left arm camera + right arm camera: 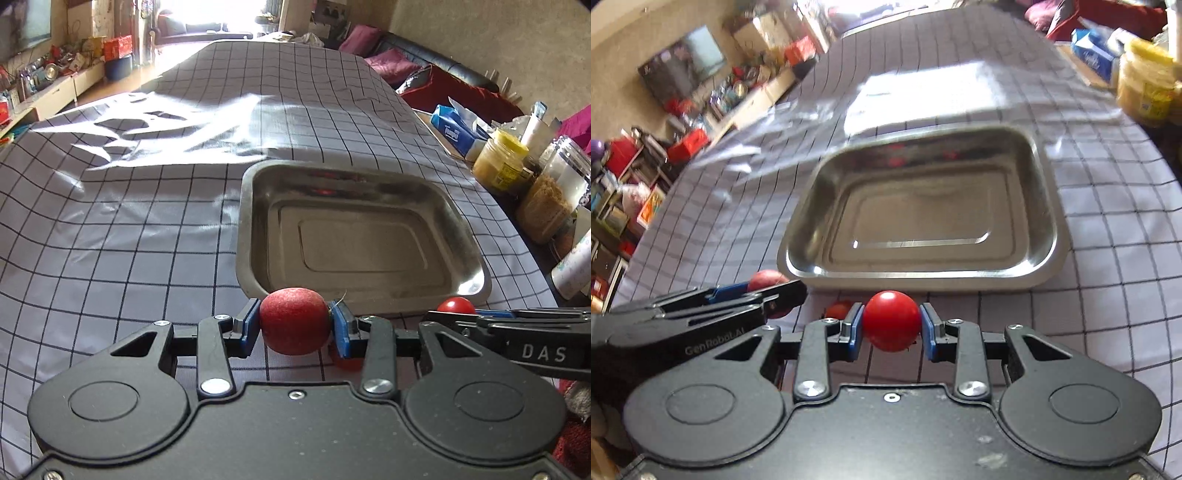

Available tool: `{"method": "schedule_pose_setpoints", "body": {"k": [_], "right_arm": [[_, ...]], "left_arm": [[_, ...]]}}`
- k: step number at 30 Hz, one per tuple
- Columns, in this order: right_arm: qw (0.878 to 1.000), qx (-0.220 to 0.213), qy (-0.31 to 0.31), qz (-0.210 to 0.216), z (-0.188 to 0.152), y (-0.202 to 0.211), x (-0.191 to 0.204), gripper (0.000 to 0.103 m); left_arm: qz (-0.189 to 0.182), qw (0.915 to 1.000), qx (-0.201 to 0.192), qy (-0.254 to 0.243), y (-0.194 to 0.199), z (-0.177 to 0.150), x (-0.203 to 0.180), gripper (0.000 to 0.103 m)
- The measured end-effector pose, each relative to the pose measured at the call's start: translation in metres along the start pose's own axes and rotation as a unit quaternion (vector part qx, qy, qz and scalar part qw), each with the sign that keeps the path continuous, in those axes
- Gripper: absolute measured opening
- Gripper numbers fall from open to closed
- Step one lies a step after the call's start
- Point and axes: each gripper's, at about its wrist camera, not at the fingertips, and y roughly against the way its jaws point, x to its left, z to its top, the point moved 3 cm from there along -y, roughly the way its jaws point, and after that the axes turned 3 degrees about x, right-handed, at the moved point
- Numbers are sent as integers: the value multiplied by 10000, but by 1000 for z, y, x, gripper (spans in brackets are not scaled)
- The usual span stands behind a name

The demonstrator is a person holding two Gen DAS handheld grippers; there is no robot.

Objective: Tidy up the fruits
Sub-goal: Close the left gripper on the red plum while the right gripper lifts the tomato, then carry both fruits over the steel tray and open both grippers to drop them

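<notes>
My left gripper [294, 325] is shut on a matt dark-red round fruit [294, 320], held just in front of the near rim of an empty steel tray [255, 229]. My right gripper [891, 323] is shut on a glossy red tomato [891, 320], held in front of the same tray [923, 275]. In the left wrist view the right gripper [517, 325] enters from the right with the tomato [455, 305]. In the right wrist view the left gripper [738, 295] enters from the left with its fruit [767, 278]. Another red fruit [839, 309] lies on the cloth below.
The table carries a grey checked cloth [147, 229]. At the right edge stand a yellow-lidded jar [500, 162], a clear jar of grains [552, 195] and a blue carton [452, 133]. Cluttered shelves [665, 147] stand at the left of the room.
</notes>
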Motion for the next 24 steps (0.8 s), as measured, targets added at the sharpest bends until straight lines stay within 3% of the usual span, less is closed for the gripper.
{"method": "schedule_pose_setpoints", "body": {"k": [10, 17, 24], "right_arm": [[9993, -189, -227, -235, 16, 12, -8, 34], [9969, -485, -237, -578, 36, 18, -6, 34], [9945, -440, -393, -871, 54, 5, -11, 34]], "left_arm": [[340, 9993, -112, -114, 21, 28, -13, 48], [502, 9984, -224, -157, 8, 63, -26, 48], [545, 9981, -263, -75, 2, 84, -27, 49]]}}
